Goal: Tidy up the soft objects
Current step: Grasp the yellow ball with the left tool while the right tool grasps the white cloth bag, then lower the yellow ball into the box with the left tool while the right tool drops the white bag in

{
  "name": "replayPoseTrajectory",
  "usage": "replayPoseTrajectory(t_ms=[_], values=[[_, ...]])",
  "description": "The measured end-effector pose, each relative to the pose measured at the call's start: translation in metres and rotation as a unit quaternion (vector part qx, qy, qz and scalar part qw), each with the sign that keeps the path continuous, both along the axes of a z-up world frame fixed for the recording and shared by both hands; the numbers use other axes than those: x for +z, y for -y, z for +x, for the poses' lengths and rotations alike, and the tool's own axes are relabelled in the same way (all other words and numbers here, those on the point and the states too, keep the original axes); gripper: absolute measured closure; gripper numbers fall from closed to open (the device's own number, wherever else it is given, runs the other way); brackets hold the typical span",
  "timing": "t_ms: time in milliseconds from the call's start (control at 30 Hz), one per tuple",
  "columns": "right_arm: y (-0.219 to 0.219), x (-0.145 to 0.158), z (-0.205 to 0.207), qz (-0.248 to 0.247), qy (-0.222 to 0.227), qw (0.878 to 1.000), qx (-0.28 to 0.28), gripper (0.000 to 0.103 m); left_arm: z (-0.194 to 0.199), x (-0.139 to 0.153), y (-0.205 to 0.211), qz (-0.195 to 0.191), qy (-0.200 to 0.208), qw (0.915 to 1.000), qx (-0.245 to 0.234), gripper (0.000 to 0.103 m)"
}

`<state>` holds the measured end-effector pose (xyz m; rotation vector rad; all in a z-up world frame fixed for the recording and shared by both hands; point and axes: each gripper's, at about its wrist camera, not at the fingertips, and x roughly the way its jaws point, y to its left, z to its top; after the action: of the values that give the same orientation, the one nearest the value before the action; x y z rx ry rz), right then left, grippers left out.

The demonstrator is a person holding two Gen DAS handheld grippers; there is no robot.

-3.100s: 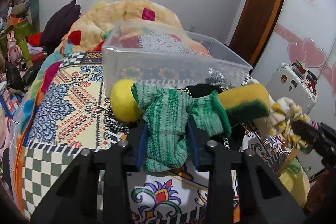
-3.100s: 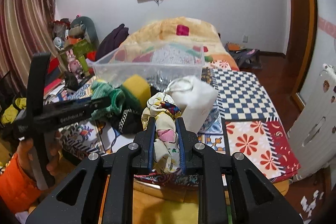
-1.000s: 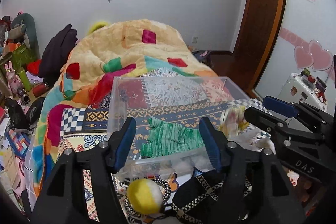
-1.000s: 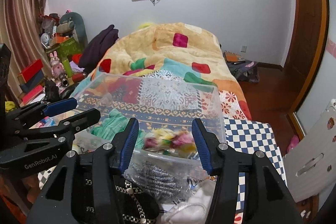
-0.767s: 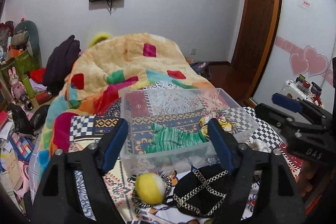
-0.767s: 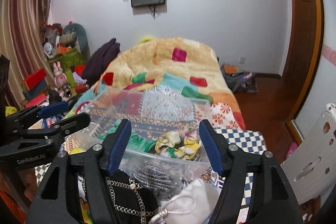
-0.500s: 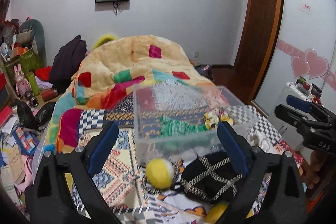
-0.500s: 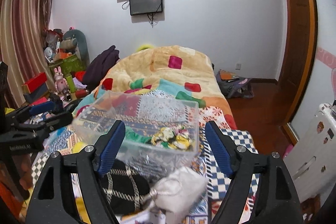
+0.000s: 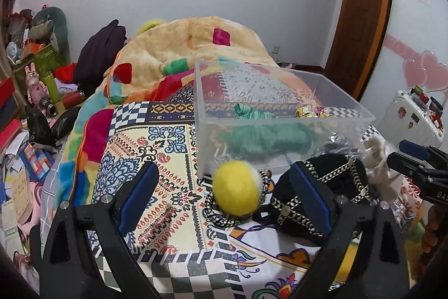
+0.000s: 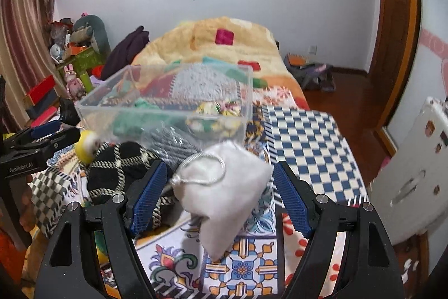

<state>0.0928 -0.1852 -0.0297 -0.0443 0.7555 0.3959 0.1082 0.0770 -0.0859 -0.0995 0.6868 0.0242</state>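
Observation:
A clear plastic bin stands on the patterned bed cover and holds a green knit cloth and a yellow flowered cloth. In front of it lie a yellow ball, a black bag with chain trim and a white drawstring pouch. My left gripper is open and empty, with the ball between its fingers. My right gripper is open and empty, fingers on either side of the pouch. The bin also shows in the right wrist view.
A silver metallic pouch lies against the bin's front wall. A heaped orange quilt is behind the bin. Clutter and toys line the left side. A white suitcase stands right of the bed.
Both grippers let go of their cloths into the bin, then drew back and came down. The left one now frames the yellow ball, the right one the white pouch.

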Motion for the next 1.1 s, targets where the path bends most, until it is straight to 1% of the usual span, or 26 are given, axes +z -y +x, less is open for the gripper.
replayPoseTrajectory(t_ms=[33,100,133,167,233,267,333,367,400,433,467,500,633,733,900,1100], values=[[0.002,-0.001,0.000,0.002,-0.004,1.000,-0.002,0.027,0.000,-0.002,0.000,-0.001,-0.001,1.0000,-0.001,0.009],[0.006,-0.007,0.002,0.008,-0.018,1.000,-0.006,0.027,0.001,-0.005,0.001,-0.002,-0.004,1.0000,-0.007,0.018],[0.007,-0.009,0.003,0.012,-0.024,1.000,-0.007,0.030,0.002,-0.006,0.001,-0.003,-0.007,0.9999,-0.010,0.021],[0.008,-0.012,0.004,0.016,-0.030,0.999,-0.007,0.033,0.004,-0.008,0.001,-0.004,-0.011,0.9999,-0.012,0.026],[0.009,-0.016,0.004,0.022,-0.043,0.999,-0.005,0.049,0.006,-0.011,0.001,-0.011,-0.018,0.9996,-0.018,0.033],[0.010,-0.018,0.004,0.024,-0.050,0.998,-0.003,0.052,0.007,-0.012,0.000,-0.016,-0.020,0.9995,-0.019,0.037],[0.009,-0.021,0.003,0.023,-0.056,0.998,-0.004,0.064,0.007,-0.013,0.000,-0.022,-0.024,0.9993,-0.021,0.043],[0.009,-0.022,0.002,0.020,-0.055,0.998,-0.006,0.066,0.008,-0.014,-0.001,-0.025,-0.027,0.9991,-0.022,0.048],[0.009,-0.021,0.001,0.019,-0.054,0.998,-0.007,0.071,0.009,-0.016,-0.001,-0.030,-0.033,0.9987,-0.025,0.053],[0.010,-0.020,0.000,0.020,-0.053,0.998,-0.007,0.077,0.011,-0.019,-0.002,-0.037,-0.041,0.9980,-0.031,0.055],[0.011,-0.019,-0.001,0.023,-0.051,0.998,-0.008,0.080,0.012,-0.020,-0.001,-0.041,-0.045,0.9976,-0.034,0.060],[0.012,-0.017,-0.002,0.023,-0.048,0.999,-0.011,0.082,0.012,-0.023,-0.001,-0.045,-0.050,0.9970,-0.037,0.063],[0.017,-0.011,-0.004,0.026,-0.035,0.999,-0.020,0.087,0.009,-0.021,0.001,-0.040,-0.045,0.9975,-0.038,0.063],[0.020,-0.002,-0.007,0.028,-0.021,0.999,-0.025,0.088,0.003,-0.014,0.004,-0.029,-0.031,0.9984,-0.036,0.064],[0.021,0.016,-0.010,0.031,0.010,0.999,-0.024,0.088,-0.005,0.007,0.003,-0.028,0.000,0.9990,-0.035,0.064],[0.015,0.043,-0.016,0.043,0.050,0.998,-0.006,0.088,-0.010,0.040,0.001,-0.035,0.046,0.9977,-0.036,0.064]])
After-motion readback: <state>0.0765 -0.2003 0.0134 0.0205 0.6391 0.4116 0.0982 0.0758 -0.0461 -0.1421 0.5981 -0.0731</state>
